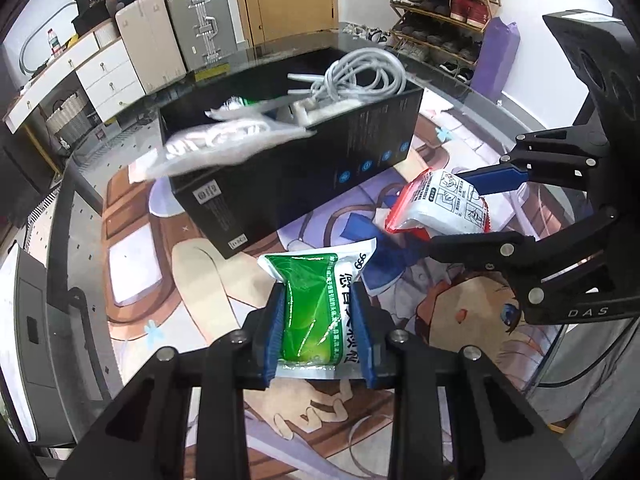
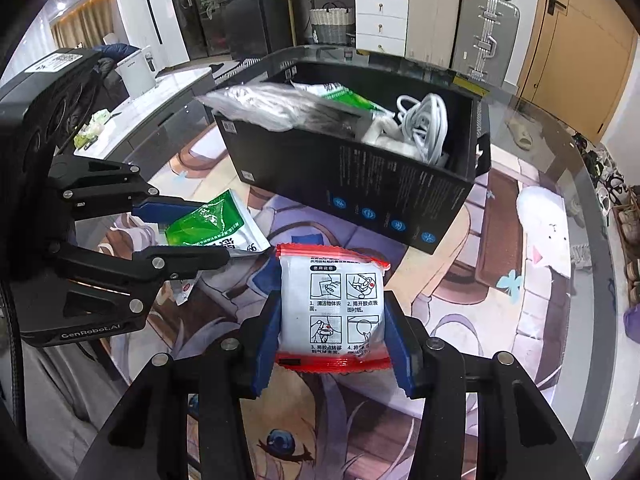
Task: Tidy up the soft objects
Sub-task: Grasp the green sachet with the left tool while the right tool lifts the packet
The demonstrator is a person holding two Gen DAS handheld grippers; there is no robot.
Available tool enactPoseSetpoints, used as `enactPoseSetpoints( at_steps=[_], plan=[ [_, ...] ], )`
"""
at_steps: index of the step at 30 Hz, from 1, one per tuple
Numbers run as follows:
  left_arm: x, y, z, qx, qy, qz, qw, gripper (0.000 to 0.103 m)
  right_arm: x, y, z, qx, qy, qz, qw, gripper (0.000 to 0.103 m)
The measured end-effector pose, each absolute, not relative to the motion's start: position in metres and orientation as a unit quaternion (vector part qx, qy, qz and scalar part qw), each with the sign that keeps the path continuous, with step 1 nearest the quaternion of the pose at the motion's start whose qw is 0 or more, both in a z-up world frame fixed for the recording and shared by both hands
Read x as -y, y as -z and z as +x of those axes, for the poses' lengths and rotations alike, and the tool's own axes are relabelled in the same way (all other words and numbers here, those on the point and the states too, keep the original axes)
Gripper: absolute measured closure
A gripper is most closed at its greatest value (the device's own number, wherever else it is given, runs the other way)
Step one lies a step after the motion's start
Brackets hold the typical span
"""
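Observation:
My left gripper (image 1: pixel 320 320) is shut on a green and white soft packet (image 1: pixel 316 308), held above the printed mat; it also shows in the right wrist view (image 2: pixel 212 224). My right gripper (image 2: pixel 332 328) is shut on a white packet with red edges (image 2: pixel 332 304), seen from the left wrist view too (image 1: pixel 440 204). Ahead stands an open black box (image 1: pixel 304 172) (image 2: pixel 360 176) holding a coiled white cable (image 1: pixel 360 76) (image 2: pixel 426 124), a green packet (image 2: pixel 344 96) and a clear plastic bag (image 1: pixel 224 144) (image 2: pixel 272 108) hanging over its rim.
The round glass table (image 2: pixel 560 152) carries an anime-print mat (image 1: pixel 160 264). Suitcases (image 1: pixel 176 32), white drawers (image 1: pixel 104 68) and a shoe rack (image 1: pixel 440 12) stand beyond the table. A purple bag (image 1: pixel 498 56) leans by the rack.

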State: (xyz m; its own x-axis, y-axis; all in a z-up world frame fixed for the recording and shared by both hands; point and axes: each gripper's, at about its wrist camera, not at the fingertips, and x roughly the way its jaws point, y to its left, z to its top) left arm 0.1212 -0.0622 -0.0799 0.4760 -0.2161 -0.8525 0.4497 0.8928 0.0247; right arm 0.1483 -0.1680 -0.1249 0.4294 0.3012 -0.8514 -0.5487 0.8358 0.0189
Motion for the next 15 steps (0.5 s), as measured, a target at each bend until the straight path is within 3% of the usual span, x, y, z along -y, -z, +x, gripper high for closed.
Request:
enactPoseSetpoints(
  at_steps=[15],
  plan=[
    [0.055, 0.012, 0.114, -0.402, 0.198, 0.093, 0.889, 0.073, 0.176, 0.047, 0.138, -0.397, -0.258, -0.092, 0.876, 0.054]
  ],
)
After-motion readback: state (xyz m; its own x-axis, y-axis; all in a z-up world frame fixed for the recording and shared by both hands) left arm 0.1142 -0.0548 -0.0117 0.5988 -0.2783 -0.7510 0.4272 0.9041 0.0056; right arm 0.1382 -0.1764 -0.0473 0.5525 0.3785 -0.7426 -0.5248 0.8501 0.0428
